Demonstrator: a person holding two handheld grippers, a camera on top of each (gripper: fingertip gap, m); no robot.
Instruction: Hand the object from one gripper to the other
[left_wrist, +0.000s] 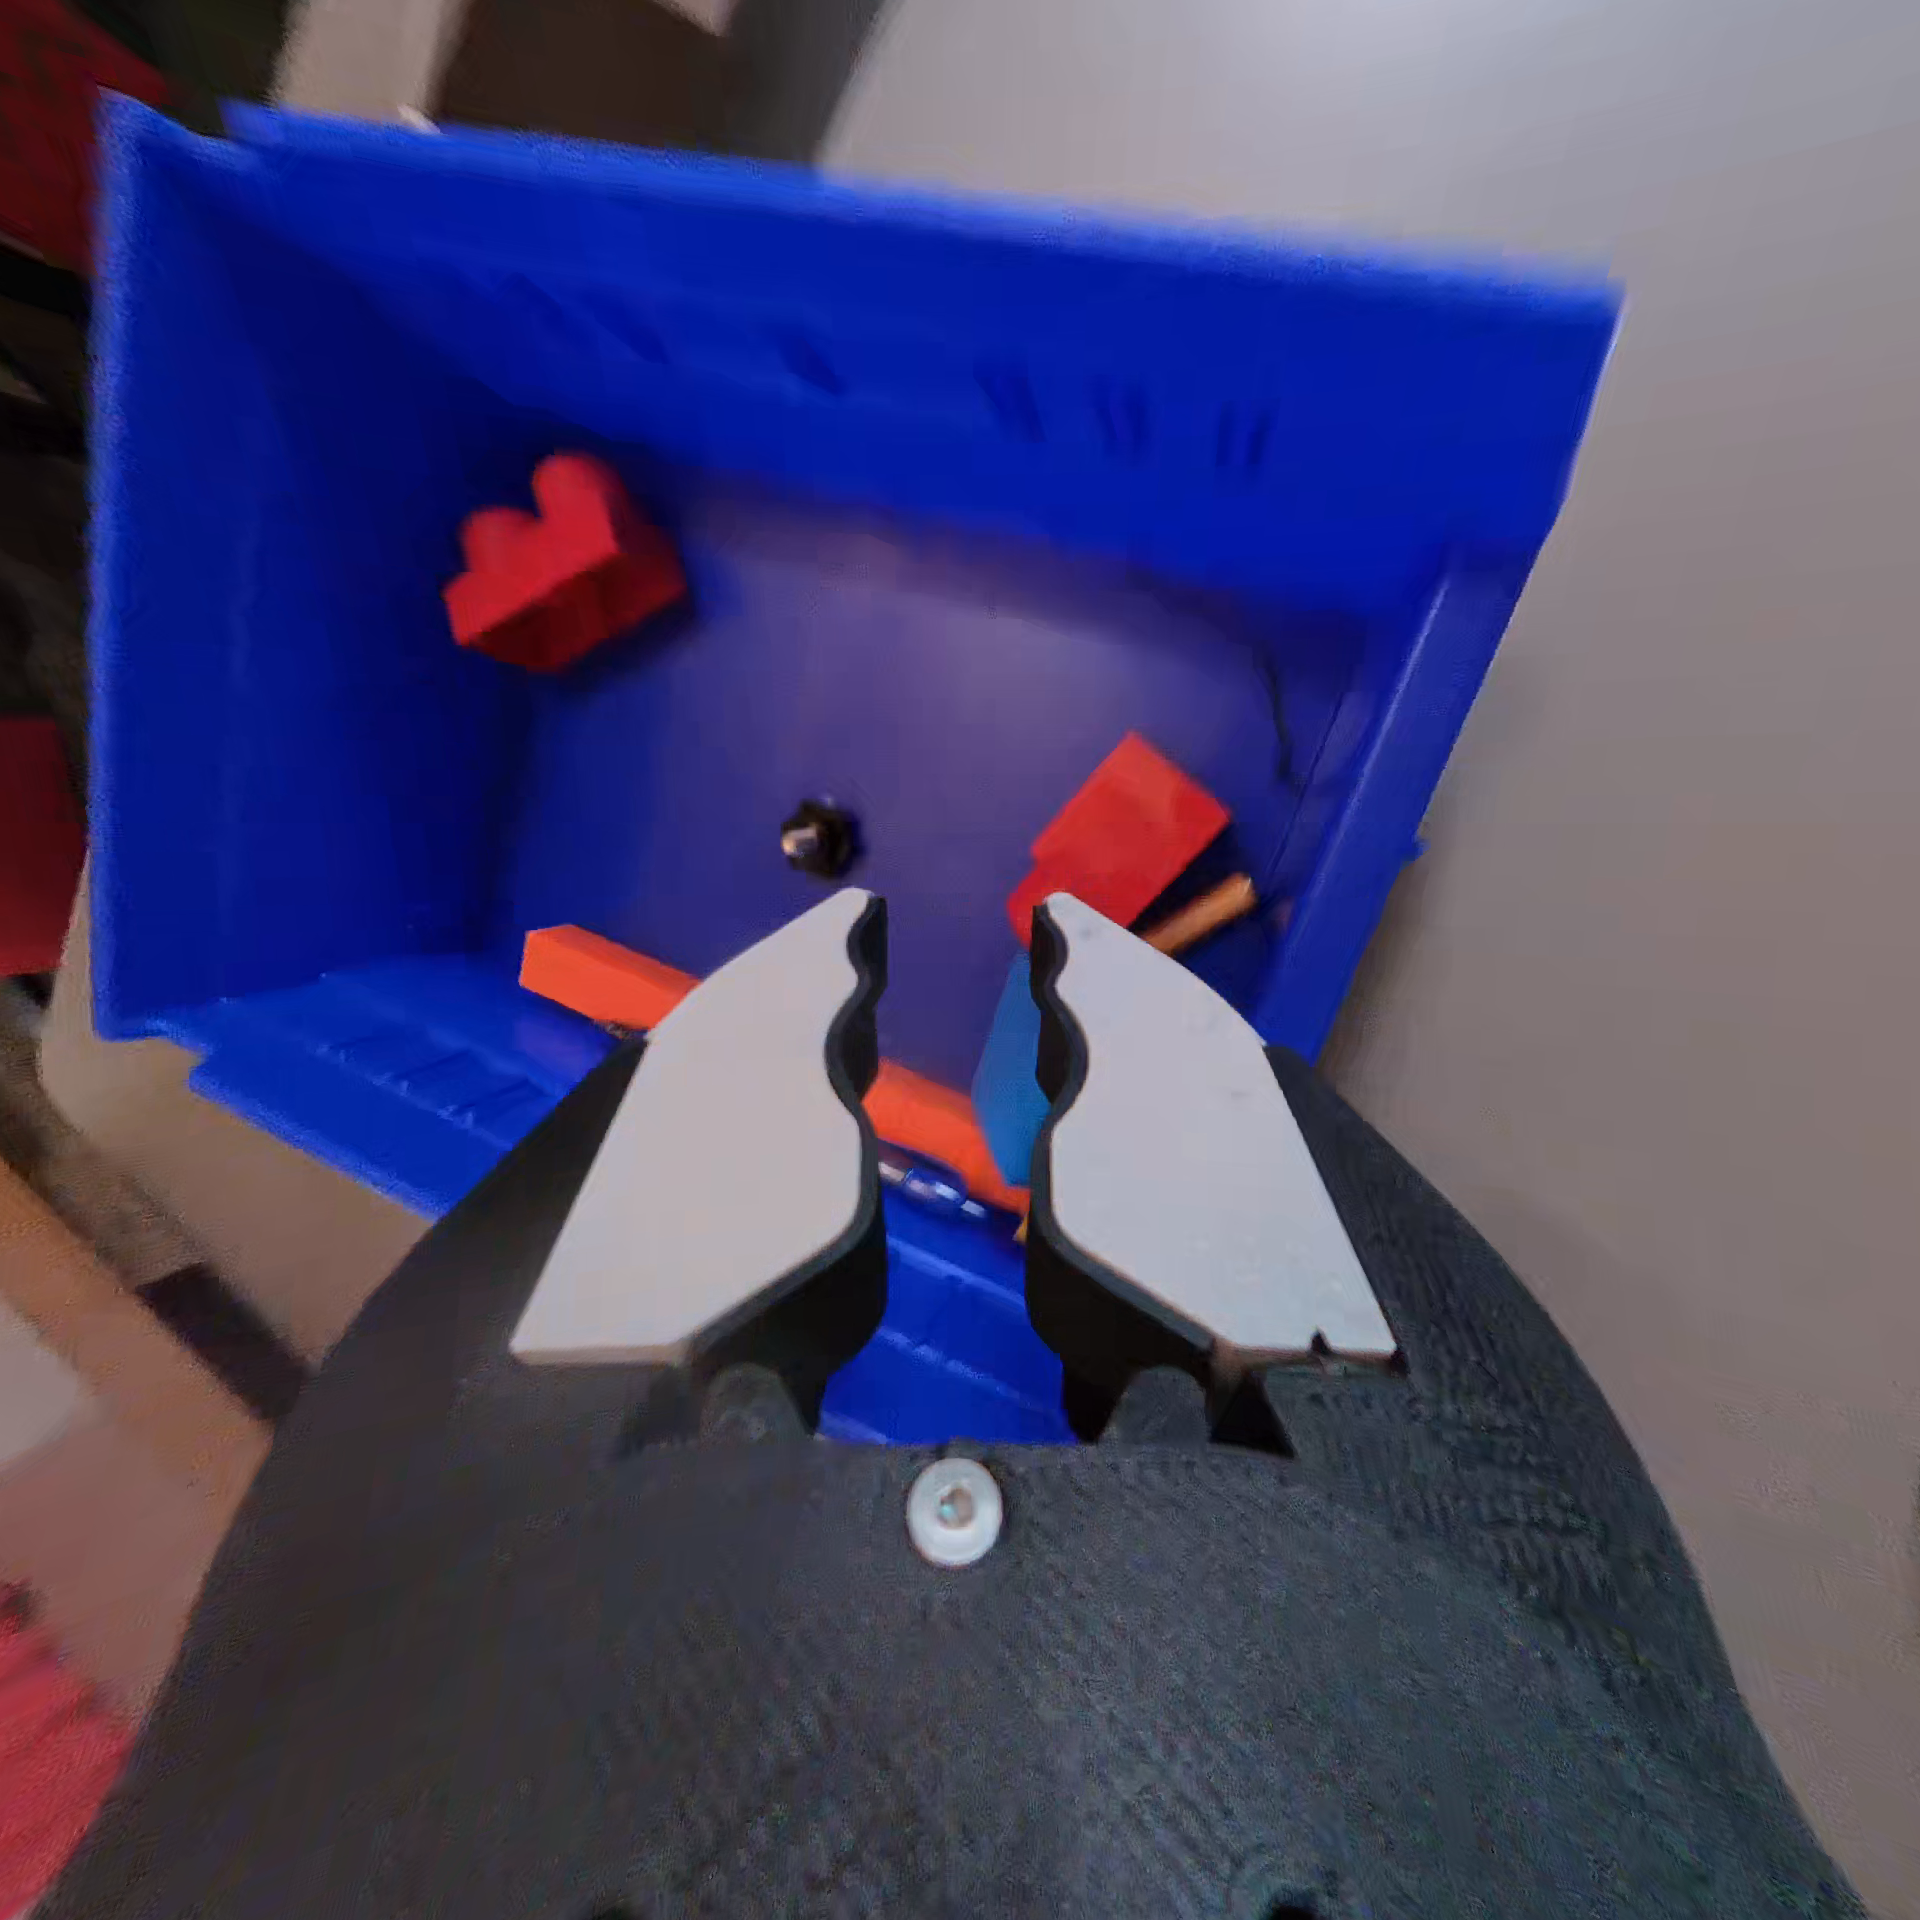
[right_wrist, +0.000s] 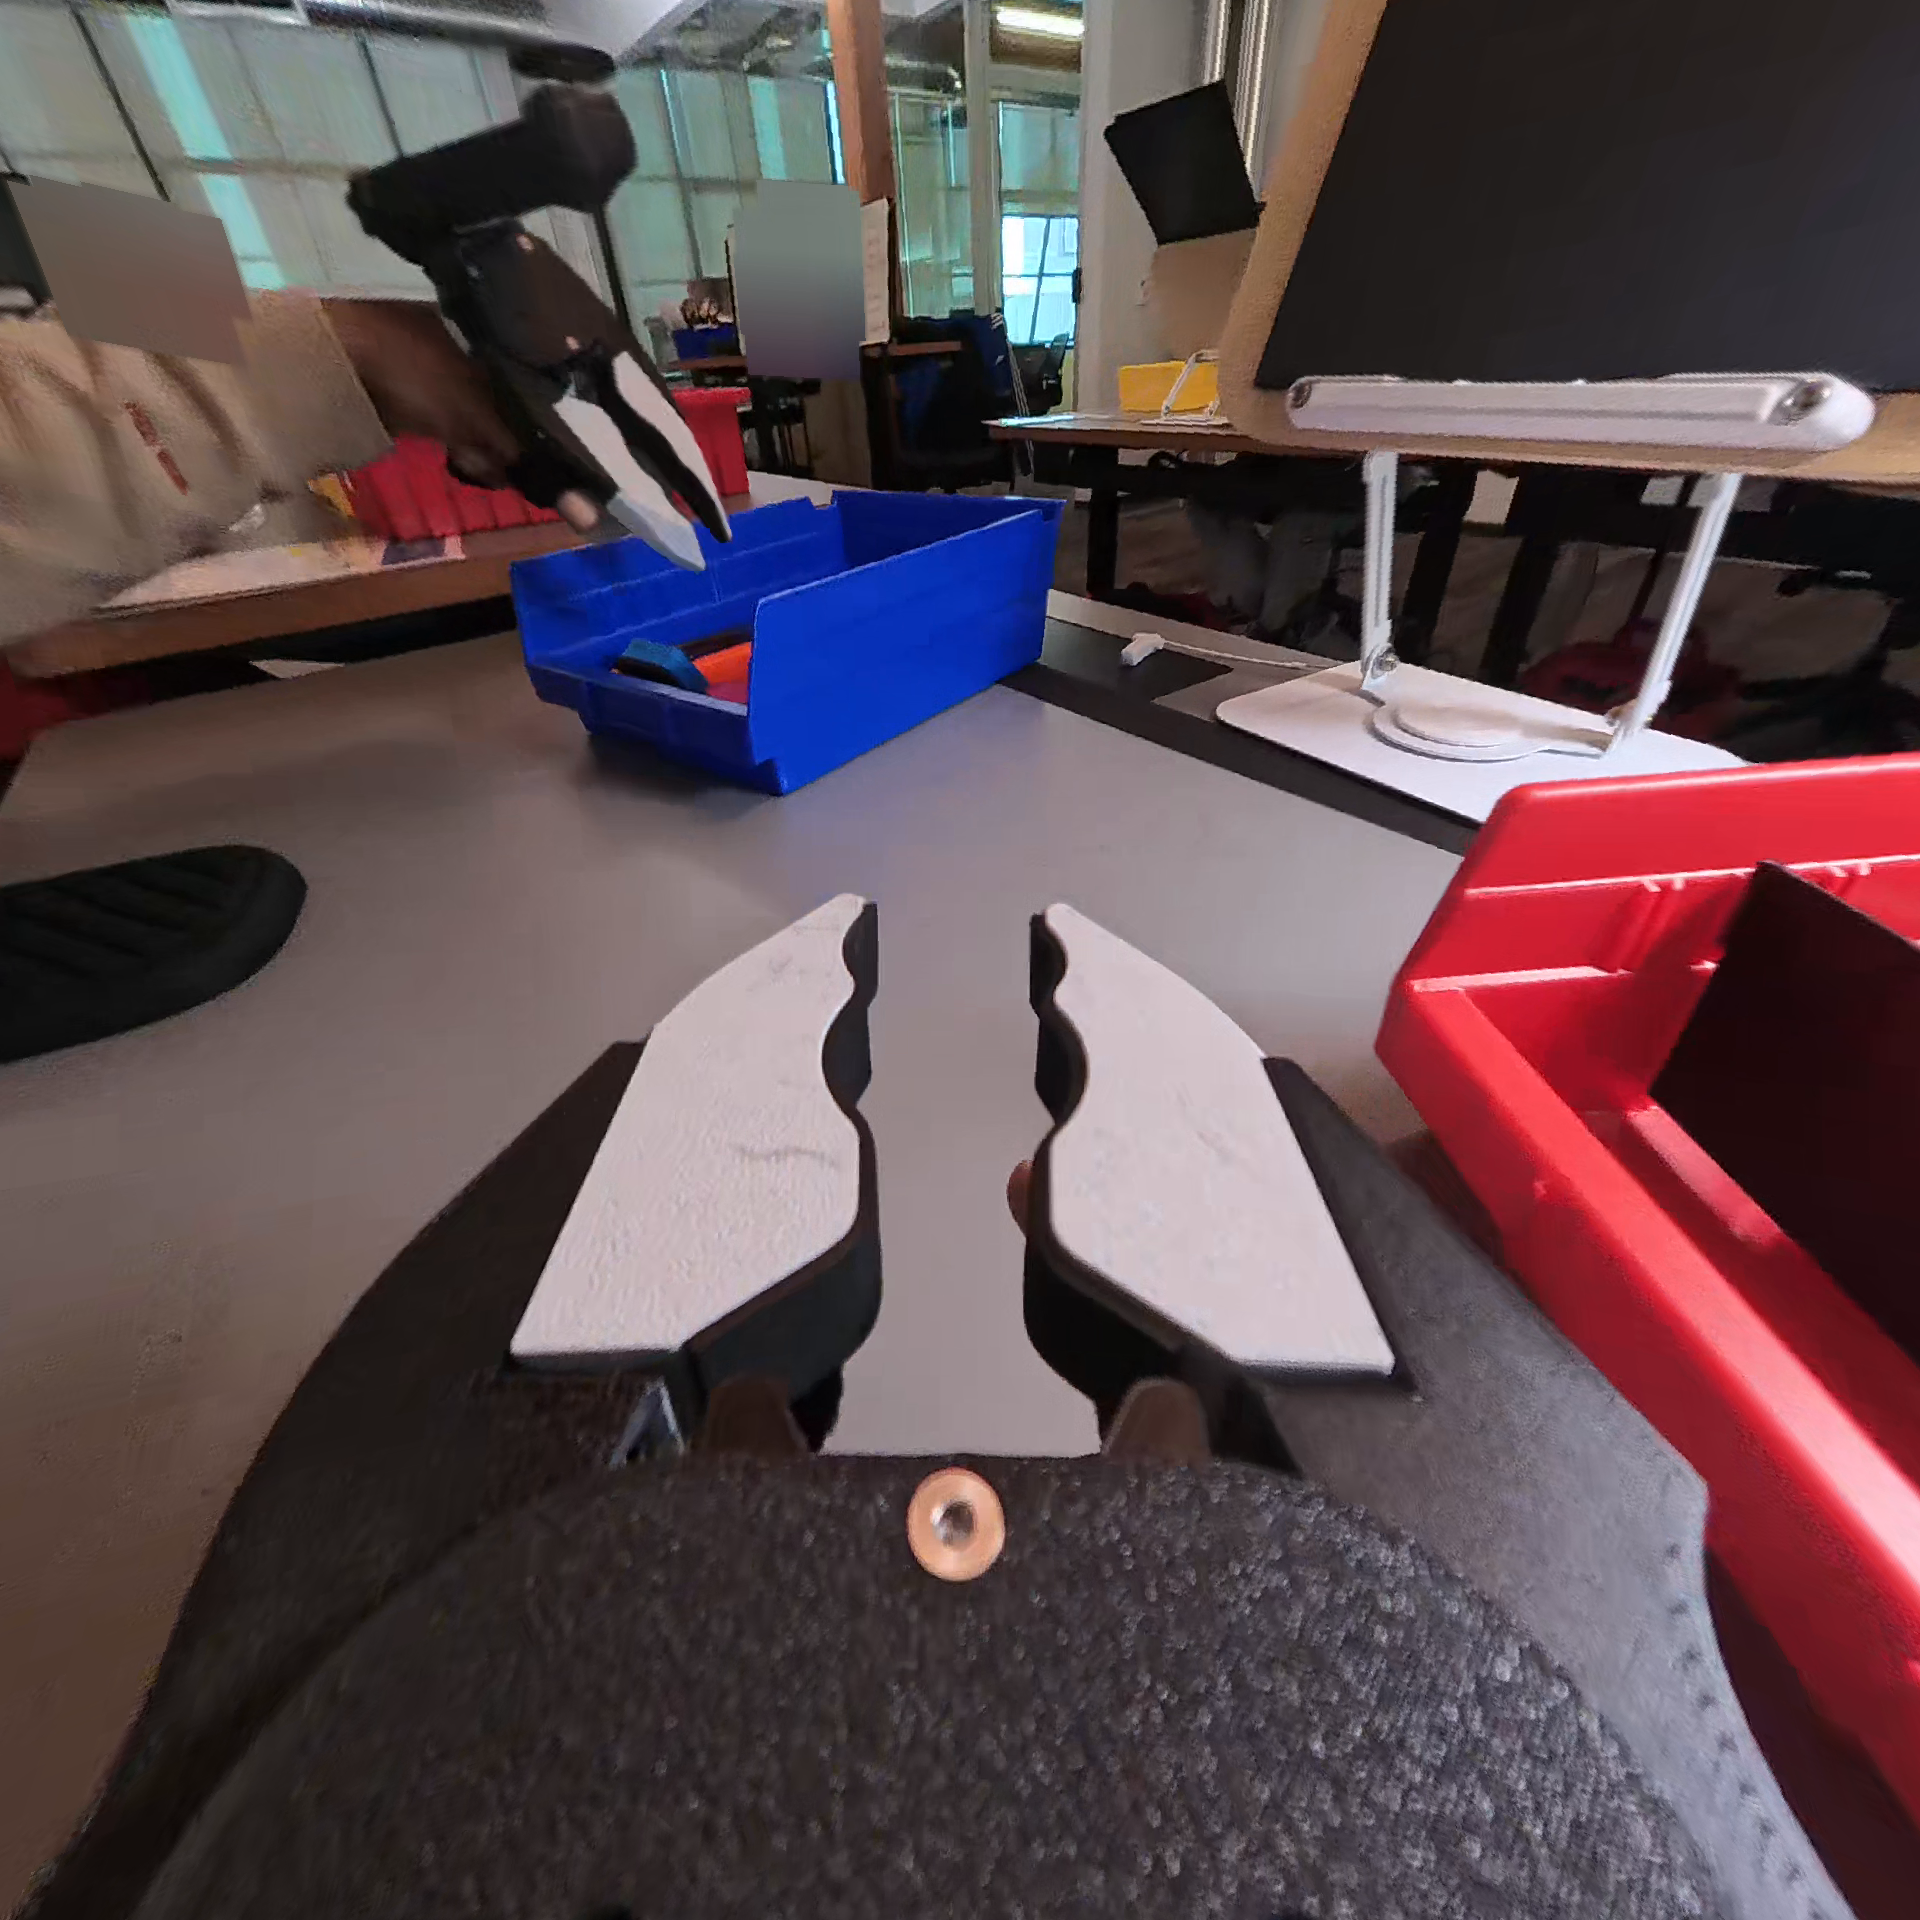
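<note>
Over the blue bin (left_wrist: 644, 343), left wrist view: the left gripper (left_wrist: 956, 914) points down into the bin with its jaws apart and nothing between them. Bin contents, blurred by motion: a red studded block (left_wrist: 561, 577) toward the far left corner, a red flat block (left_wrist: 1127, 831) at the right wall with a copper-coloured rod (left_wrist: 1210, 909) under it, an orange bar (left_wrist: 613, 971) along the near side, a blue block (left_wrist: 1003, 1091) just behind the right finger, a small black knob (left_wrist: 821, 836) mid-floor. Which piece is the object to be handed over I cannot tell; none is gripped yet.

Across the grey counter (right_wrist: 520, 935), right wrist view: the right gripper (right_wrist: 954, 920) sits low above the counter, jaws apart, empty, well apart from the blue bin (right_wrist: 904, 644). The left gripper (right_wrist: 691, 530) shows farther off, held by a hand (right_wrist: 436, 405), tips just above the bin's near-left rim. A red bin (right_wrist: 1621, 1018) stands just right of the right gripper; what it holds is not visible. A black pad (right_wrist: 135, 940) lies at the left, a white stand (right_wrist: 1455, 717) at the far right.

Progress, as judged: 0 of the steps done. Left to do: pick 1 piece from the blue bin, bring the 2 grippers together, transfer, release.
</note>
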